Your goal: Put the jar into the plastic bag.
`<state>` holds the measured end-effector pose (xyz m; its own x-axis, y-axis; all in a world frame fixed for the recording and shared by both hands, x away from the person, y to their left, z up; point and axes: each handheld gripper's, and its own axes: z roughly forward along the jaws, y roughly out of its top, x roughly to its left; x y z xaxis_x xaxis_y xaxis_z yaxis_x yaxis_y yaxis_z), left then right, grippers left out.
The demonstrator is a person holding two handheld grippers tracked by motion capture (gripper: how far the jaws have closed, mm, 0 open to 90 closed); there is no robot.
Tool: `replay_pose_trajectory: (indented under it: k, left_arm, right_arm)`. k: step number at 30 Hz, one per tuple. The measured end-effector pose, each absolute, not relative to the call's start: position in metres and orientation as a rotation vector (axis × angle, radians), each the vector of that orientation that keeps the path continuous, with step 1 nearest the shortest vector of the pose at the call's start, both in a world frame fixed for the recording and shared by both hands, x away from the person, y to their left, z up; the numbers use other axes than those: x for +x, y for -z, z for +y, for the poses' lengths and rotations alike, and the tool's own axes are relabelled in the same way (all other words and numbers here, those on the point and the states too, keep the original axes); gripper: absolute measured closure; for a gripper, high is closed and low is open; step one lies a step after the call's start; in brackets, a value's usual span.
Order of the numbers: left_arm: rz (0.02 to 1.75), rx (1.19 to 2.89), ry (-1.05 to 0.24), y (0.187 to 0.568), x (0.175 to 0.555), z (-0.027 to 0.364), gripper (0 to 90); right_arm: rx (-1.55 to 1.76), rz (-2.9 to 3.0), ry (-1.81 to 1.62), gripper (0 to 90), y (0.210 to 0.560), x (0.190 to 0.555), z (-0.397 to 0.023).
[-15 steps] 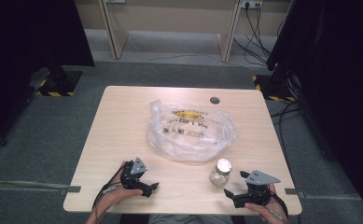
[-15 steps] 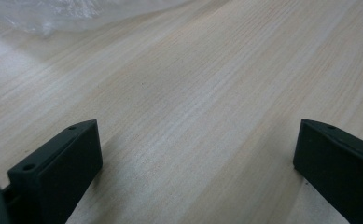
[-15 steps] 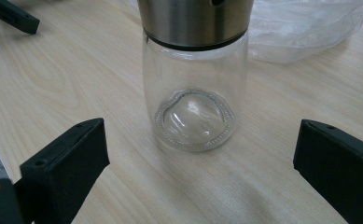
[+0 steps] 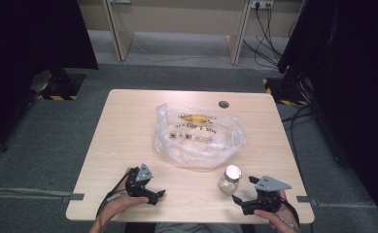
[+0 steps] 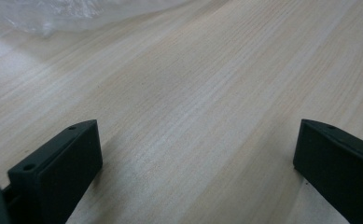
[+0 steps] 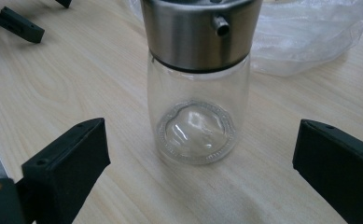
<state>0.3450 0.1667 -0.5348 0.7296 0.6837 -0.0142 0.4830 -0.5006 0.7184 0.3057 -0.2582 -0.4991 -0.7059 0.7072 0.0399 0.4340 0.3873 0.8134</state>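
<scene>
While the glass jar (image 4: 230,178) stands near the tabletop's (image 4: 128,131) front right corner, right hand-held gripper (image 6: 200,163) faces it, released; left hand-held gripper (image 4: 158,195) released, idle. Approach step, probably; next: advance, close on jar body.

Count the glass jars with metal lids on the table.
1. The clear glass jar with a silver metal lid stands upright near the table's front edge, just in front of the crumpled clear plastic bag. The bag looks empty, though its folds could hide something.
</scene>
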Motion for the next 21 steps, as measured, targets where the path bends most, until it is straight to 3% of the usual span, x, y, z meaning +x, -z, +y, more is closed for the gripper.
replay_pose_trajectory:
  k: [21]
  left_arm:
    - [0.877,2.199,-0.353,0.535,0.345,0.167,0.4]
  right_arm:
    - [0.957,2.328,-1.255,5.0,0.485,0.31,-0.247]
